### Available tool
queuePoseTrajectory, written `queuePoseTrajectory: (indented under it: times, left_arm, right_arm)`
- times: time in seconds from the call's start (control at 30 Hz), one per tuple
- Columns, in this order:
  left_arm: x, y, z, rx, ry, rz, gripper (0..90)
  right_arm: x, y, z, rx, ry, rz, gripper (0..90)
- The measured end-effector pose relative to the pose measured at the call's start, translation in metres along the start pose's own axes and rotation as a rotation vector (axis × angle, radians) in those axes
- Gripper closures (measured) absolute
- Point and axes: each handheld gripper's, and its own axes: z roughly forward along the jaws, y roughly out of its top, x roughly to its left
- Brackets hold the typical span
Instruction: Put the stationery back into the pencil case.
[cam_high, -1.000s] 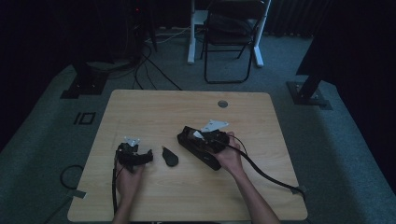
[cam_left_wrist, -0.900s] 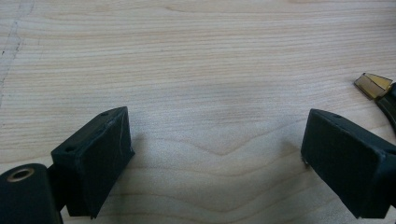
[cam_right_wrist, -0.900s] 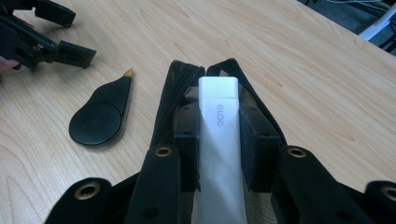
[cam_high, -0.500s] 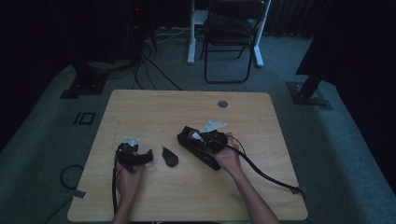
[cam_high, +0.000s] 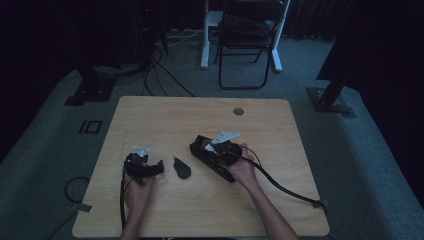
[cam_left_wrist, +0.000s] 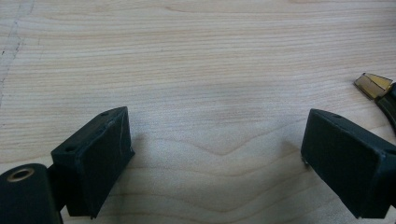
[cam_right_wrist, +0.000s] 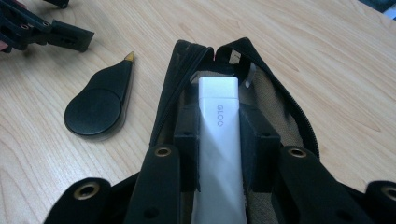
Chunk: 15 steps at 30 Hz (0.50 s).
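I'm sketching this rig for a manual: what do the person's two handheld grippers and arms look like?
Both grippers, left gripper and right gripper, are black with blocky rectangular jaws, brass-ringed screw holes and a grey three-cornered plate on top. A black cable trails from the right one. The forearms are bare, no sleeves.

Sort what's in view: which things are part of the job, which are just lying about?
In the job:
- right gripper, shut on the white stick
- white stick marked GLOO, inside the open black pouch
- black pouch

Lying about:
- flat black teardrop-shaped thing on the table
- left gripper, open over bare wood
- folding chair beyond the table
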Motion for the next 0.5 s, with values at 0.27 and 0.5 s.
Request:
queuePoseTrajectory:
  times: [0.27, 0.5]
  left_arm:
    - [-0.0002, 0.0, 0.0001, -0.002, 0.001, -0.002, 8.8]
    - [-0.0001, 0.0, 0.0001, -0.002, 0.0, -0.002, 8.8]
  right_arm:
    - [0.0025, -0.0025, 0.0041, 0.034, 0.013, 0.0, 71.1]
    - [0.0031, -0.0032, 0.0057, 0.048, 0.023, 0.003, 71.1]
